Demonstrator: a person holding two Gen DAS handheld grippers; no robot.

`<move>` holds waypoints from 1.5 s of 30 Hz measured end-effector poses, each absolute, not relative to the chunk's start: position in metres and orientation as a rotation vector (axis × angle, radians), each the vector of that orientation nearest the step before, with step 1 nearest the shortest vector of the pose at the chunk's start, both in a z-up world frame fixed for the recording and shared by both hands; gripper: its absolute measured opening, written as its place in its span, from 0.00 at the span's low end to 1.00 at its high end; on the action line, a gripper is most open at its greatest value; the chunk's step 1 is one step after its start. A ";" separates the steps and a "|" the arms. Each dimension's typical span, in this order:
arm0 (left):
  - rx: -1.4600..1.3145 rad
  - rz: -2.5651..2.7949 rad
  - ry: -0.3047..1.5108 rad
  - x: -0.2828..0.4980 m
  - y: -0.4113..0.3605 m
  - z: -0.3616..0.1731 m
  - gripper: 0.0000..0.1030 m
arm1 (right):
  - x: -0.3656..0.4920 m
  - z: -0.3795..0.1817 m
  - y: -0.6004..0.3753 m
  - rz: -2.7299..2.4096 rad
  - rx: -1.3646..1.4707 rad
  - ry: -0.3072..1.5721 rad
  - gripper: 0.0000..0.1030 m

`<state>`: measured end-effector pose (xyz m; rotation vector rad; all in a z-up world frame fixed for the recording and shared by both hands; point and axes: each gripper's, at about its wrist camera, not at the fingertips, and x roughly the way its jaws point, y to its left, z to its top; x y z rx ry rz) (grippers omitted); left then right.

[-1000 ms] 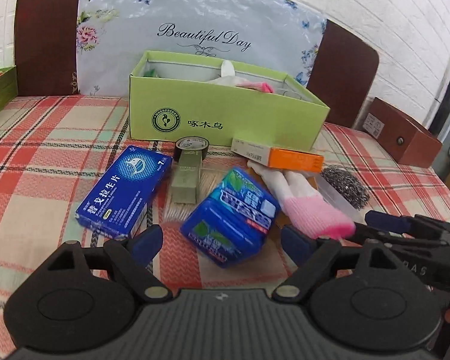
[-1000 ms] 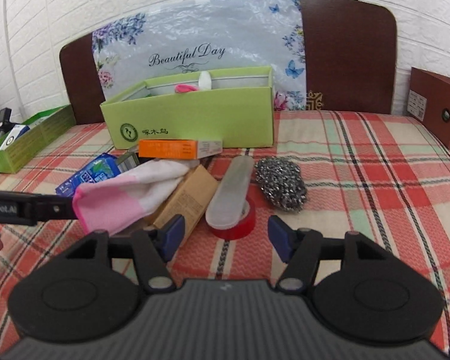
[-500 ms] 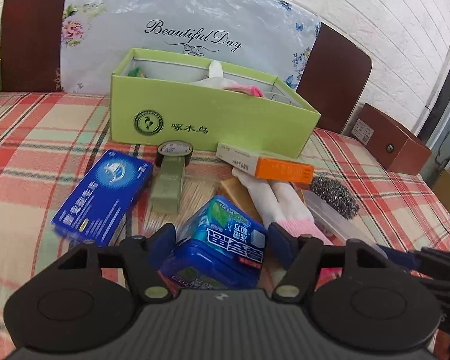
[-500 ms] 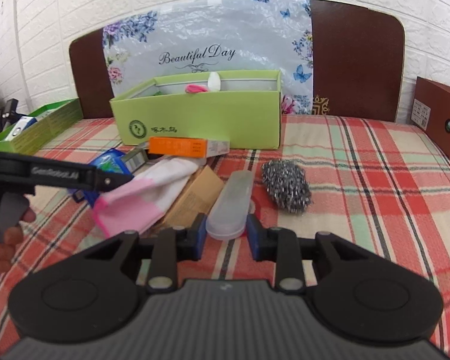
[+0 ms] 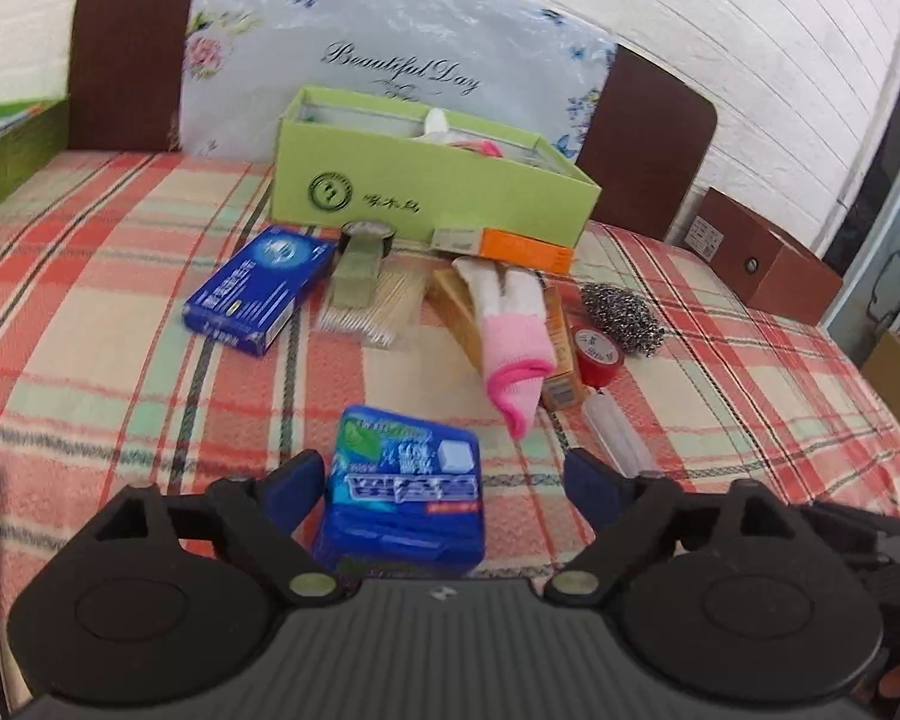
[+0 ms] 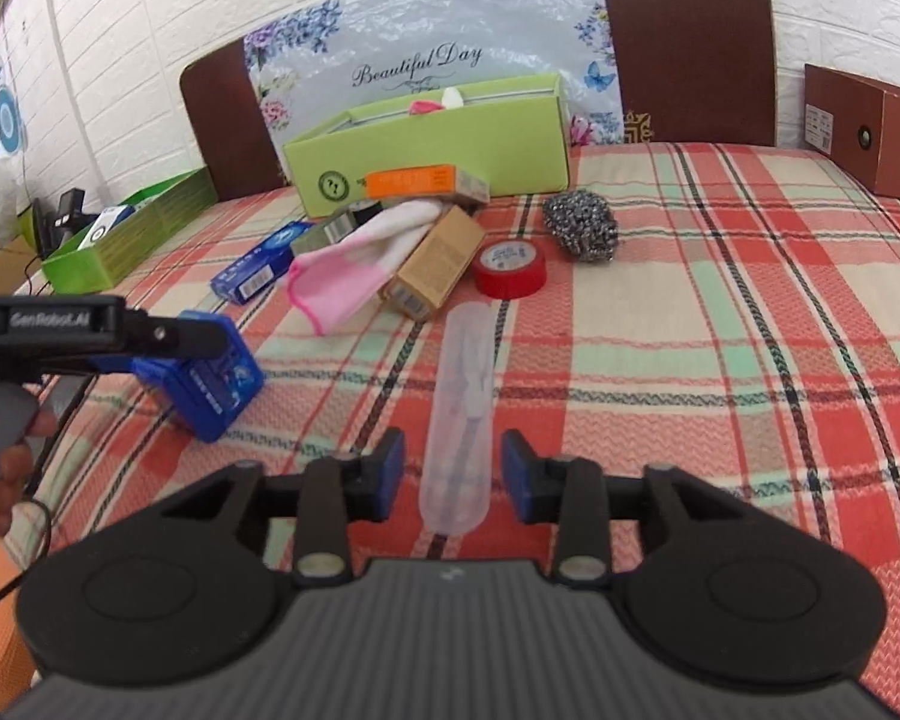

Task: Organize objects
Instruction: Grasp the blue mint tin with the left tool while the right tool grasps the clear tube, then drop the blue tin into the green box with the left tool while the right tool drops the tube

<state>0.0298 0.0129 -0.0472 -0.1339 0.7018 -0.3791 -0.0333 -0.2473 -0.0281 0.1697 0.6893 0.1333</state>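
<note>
My left gripper [image 5: 444, 480] is open around a blue wet-wipe pack [image 5: 405, 489] that lies on the checked cloth; the left finger [image 5: 291, 489] is close to it, the right finger stands apart. The pack also shows in the right wrist view [image 6: 210, 375]. My right gripper [image 6: 453, 471] is open with a clear plastic tube case [image 6: 462, 405] lying between its fingers, touching neither. The case also shows in the left wrist view [image 5: 615, 432]. A green open box [image 5: 432, 180] stands at the back.
A pile lies before the green box: blue medicine box [image 5: 261, 291], pink-white glove [image 5: 510, 336], brown carton [image 6: 435, 264], red tape roll [image 6: 510, 269], steel scourer [image 6: 582, 225], orange box [image 6: 420, 181], toothpicks [image 5: 378, 306]. A brown box [image 6: 870, 132] stands right, a green tray [image 6: 126, 234] left.
Both grippers pulled back toward me, dragging the wipe pack and the tube case out of the pile. The right gripper, shut on the case half a second ago, has opened; the left has widened.
</note>
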 end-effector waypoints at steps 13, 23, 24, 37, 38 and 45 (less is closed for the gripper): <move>-0.128 -0.325 0.786 0.044 0.009 -0.062 0.74 | 0.013 -0.039 -0.228 0.094 0.040 0.721 0.44; -0.157 -0.361 0.787 0.048 0.015 -0.074 0.62 | 0.017 -0.048 -0.224 0.086 -0.026 0.733 0.26; -0.165 -0.365 0.787 0.048 0.016 -0.073 0.61 | 0.017 -0.048 -0.223 0.089 -0.041 0.732 0.26; -0.249 -0.456 0.595 0.063 0.029 0.025 0.59 | 0.013 0.020 -0.244 0.195 0.100 0.618 0.26; -0.254 -0.462 0.574 0.070 0.028 0.035 0.59 | 0.020 0.028 -0.246 0.202 0.106 0.598 0.26; -0.242 -0.429 0.462 0.134 0.021 0.090 0.59 | 0.091 0.087 -0.249 0.243 0.078 0.468 0.26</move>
